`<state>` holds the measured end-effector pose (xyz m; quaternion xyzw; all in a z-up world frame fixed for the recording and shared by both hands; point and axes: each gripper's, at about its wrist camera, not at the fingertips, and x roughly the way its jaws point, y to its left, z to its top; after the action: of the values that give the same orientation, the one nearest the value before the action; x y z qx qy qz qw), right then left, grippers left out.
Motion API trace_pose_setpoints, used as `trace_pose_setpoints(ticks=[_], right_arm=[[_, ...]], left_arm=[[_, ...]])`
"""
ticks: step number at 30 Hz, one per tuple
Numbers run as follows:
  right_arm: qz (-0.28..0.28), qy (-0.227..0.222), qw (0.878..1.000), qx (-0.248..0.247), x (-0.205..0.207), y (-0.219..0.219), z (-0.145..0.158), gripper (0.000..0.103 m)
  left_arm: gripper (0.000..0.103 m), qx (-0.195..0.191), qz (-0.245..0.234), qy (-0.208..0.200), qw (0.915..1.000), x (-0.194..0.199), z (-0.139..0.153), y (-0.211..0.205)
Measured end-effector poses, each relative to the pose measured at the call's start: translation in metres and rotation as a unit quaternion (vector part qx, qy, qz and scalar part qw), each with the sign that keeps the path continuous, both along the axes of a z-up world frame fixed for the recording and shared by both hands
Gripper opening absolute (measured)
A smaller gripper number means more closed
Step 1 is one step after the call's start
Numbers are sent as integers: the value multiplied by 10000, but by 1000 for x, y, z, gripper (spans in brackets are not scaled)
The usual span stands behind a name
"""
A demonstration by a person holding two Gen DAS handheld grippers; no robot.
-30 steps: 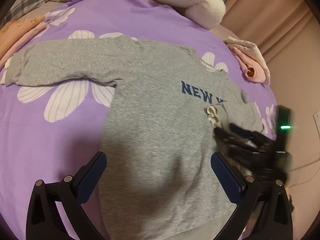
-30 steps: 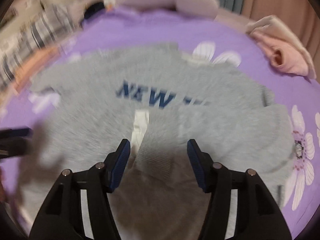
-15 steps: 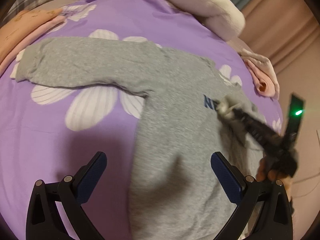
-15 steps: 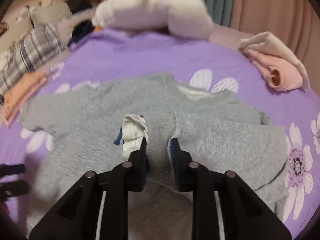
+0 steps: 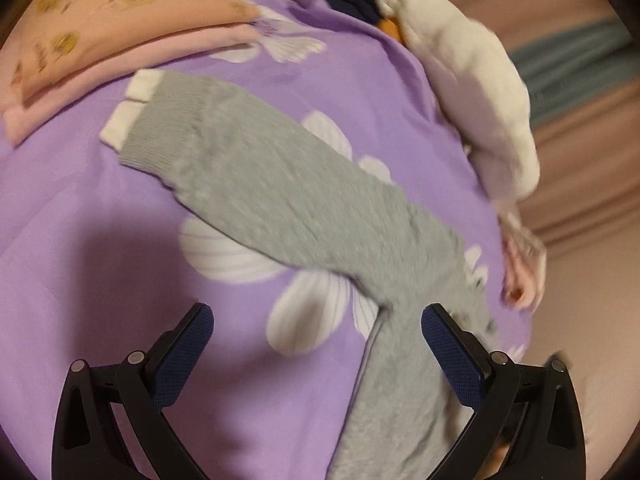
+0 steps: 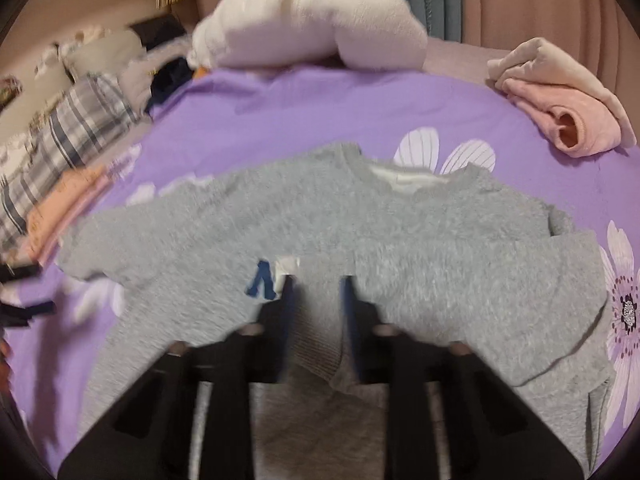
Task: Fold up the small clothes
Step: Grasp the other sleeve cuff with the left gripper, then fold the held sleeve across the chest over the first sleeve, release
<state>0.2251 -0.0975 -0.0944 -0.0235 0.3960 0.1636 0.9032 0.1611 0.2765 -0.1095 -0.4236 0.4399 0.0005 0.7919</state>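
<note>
A small grey sweatshirt [image 6: 432,240] with blue lettering lies spread on the purple flowered bedspread [image 6: 320,108]. My right gripper [image 6: 316,284] is shut on the ribbed cuff of its right sleeve [image 6: 316,344], which is folded in over the chest and lifted a little. The other sleeve [image 5: 280,192] stretches out flat to the upper left in the left wrist view, ending in a grey cuff with white edging [image 5: 132,108]. My left gripper [image 5: 316,328] hangs open over the bedspread beside the armpit, with nothing between its pads.
Folded peach and pink clothes [image 5: 108,40] lie just past the left cuff. A white fluffy pillow [image 6: 316,28] sits at the head of the bed, plaid fabric [image 6: 68,132] at the far left, and a crumpled pink and beige garment [image 6: 568,108] at the right edge.
My right gripper closed on the right sleeve cuff and raised it over the chest. The left gripper swung left, from over the body to the outstretched left sleeve, staying open.
</note>
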Motion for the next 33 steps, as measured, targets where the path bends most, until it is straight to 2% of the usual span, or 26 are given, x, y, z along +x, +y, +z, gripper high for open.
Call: trace_pose_setpoints(ticks=[2,4,6,8,12,16,18,20,22,23,24,25,26,28,31,33], right_arm=[[65,202,9996,-163,6,4,-15,9],[58,189,9996,-205,7,5,-18,9],[-41,220,9997,44,4,0,-9,14],[-34,131,9996,231,-3,-4,1,13],[73,-163,9991,383,-25,-14,21,14],[175,-335,9981,492,-43,-26,35,15],[200,-391,9978,507,-49,-30,38,16],[199,-408,9976,513,-55,-34,41,19],[188,-416,9975,537,-60,-40,41,20],[185,-411,9975,540,-62,-41,40,21],[171,-410,9976,539,-63,-44,40,21],[147,-411,9976,544,-65,-47,39,21],[112,-403,9976,559,-66,-51,38,21],[16,-371,9975,602,-68,-59,36,22],[-123,-305,9974,645,-71,-70,33,22],[-202,-274,9973,658,-75,-78,31,22]], left_arm=[[103,-332,145,-28,9993,1,-6,11],[103,-713,326,-57,9969,3,-14,21],[103,-1039,433,-175,9935,6,-20,26],[103,-1278,631,-244,9895,11,-27,35],[103,-1355,1095,-413,9838,20,-33,48],[103,-1344,1366,-587,9797,25,-33,59],[103,-1153,1549,-599,9793,27,-32,67],[95,-960,1722,-510,9790,29,-33,72],[77,-655,1800,-317,9810,35,-31,73],[56,-500,1773,-224,9826,38,-31,72],[31,-399,1719,-140,9842,42,-31,72],[12,-331,1651,-54,9857,45,-32,71],[8,-284,1589,59,9869,48,-34,70],[6,-121,1555,142,9877,51,-29,65],[6,496,1279,-123,9905,55,1,46],[4,966,917,-413,9902,61,28,21]])
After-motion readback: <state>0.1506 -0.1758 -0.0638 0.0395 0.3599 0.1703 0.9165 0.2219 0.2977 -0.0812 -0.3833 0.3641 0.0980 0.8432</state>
